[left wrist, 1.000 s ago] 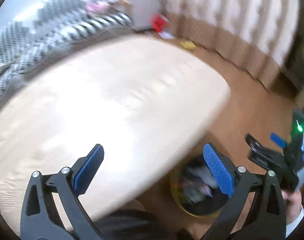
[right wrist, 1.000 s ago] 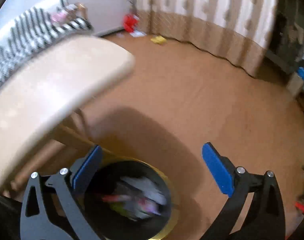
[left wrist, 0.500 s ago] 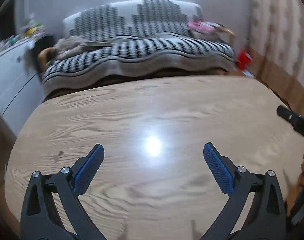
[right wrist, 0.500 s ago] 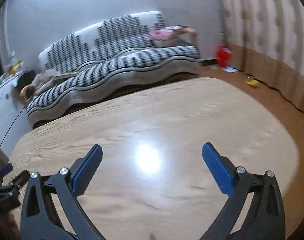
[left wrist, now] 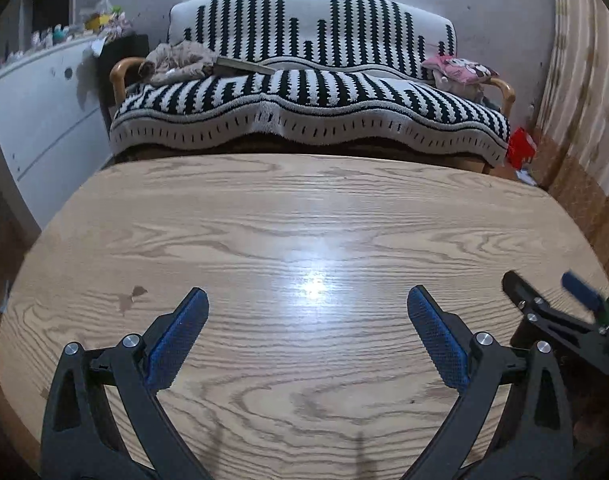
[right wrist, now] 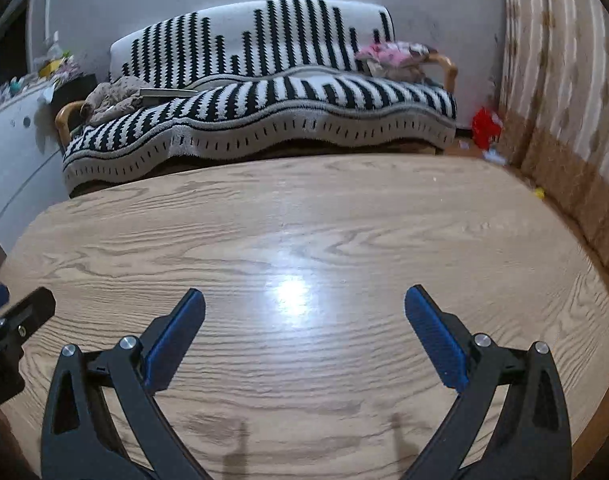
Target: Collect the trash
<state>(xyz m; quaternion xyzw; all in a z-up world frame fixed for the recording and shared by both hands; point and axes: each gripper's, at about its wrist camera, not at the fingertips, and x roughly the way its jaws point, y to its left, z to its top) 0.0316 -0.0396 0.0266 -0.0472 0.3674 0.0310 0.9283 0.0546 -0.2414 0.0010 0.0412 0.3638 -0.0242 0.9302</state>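
Left gripper [left wrist: 306, 300]: fingers spread wide, nothing between them; hovers low over the worktop.
Right gripper [right wrist: 304, 300]: fingers spread equally wide, nothing held; also low over the worktop, just beside the left one.
Gripper count: two, each visible at the edge of the other's view.
Worktop [left wrist: 304, 208]: one oval wooden surface under and ahead of both finger pairs; bare wood and a light glare between the fingers.
Trash on worktop: none seen; count zero.
Trash beyond worktop: past the right fingers, on the floor at the far right, one red item [right wrist: 486, 126], pale scraps [right wrist: 494, 156] beside it, and one small yellow piece [right wrist: 539, 193] by the curtain. Whether these are trash cannot be told.
Bin: not in view.
Sofa [left wrist: 304, 92]: one, striped, beyond the worktop's far edge; cloth heap [left wrist: 176, 62] on its left end, pink item [left wrist: 458, 70] on its right.
Step in hand: judged as scanning the cleared worktop with both hands free; worktop part of the task appears done.
Next move: judged to call for either confirming completion or carrying a gripper out past the right fingers toward the floor items, fingers kept wide until over a piece.
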